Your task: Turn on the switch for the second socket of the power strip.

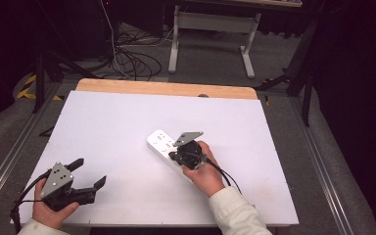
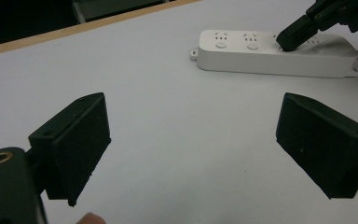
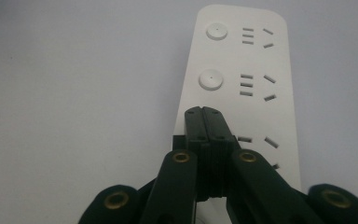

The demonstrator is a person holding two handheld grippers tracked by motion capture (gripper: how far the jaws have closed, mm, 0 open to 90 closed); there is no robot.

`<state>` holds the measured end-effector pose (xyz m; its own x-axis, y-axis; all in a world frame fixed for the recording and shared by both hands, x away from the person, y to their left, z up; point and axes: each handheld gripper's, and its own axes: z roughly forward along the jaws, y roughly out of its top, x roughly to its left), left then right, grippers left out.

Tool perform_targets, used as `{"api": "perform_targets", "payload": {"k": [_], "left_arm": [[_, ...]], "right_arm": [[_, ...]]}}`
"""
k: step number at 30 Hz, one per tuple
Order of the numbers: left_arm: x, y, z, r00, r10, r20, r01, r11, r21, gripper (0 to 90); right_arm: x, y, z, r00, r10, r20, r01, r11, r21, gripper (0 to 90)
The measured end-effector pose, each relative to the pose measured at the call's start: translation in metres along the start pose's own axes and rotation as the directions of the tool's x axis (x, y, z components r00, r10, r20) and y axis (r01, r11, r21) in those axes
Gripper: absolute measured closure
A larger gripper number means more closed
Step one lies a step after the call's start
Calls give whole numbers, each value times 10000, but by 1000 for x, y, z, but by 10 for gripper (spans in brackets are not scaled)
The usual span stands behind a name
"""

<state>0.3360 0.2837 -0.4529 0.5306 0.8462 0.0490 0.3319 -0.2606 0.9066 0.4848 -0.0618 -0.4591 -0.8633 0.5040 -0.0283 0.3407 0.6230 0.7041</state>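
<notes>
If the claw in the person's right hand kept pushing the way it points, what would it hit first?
Likely the white power strip: the shut right claw points down at its top face, seemingly on a button there.

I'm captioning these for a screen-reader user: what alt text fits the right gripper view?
The right gripper, jaws shut together, has its tip down on a white power strip beside a socket's slots, about where a third round button would sit. Two round buttons lie farther along the strip, which rests on a plain white table.
</notes>
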Motion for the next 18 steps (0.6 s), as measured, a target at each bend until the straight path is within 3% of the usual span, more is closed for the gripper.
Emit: {"api": "perform_targets", "payload": {"k": [11,14,18], "left_arm": [[1,0,0,10000,-60,-35,60,10000,-4,103],[1,0,0,10000,-60,-34,60,10000,-10,103],[1,0,0,10000,-50,-20,50,10000,-20,103]], "right_arm": [[2,4,-1,9999,49,129,-51,9998,197,900],[1,5,-5,9996,7,270,-8,10000,30,900],[0,6,-13,9999,5,103,-2,9995,-301,900]]}}
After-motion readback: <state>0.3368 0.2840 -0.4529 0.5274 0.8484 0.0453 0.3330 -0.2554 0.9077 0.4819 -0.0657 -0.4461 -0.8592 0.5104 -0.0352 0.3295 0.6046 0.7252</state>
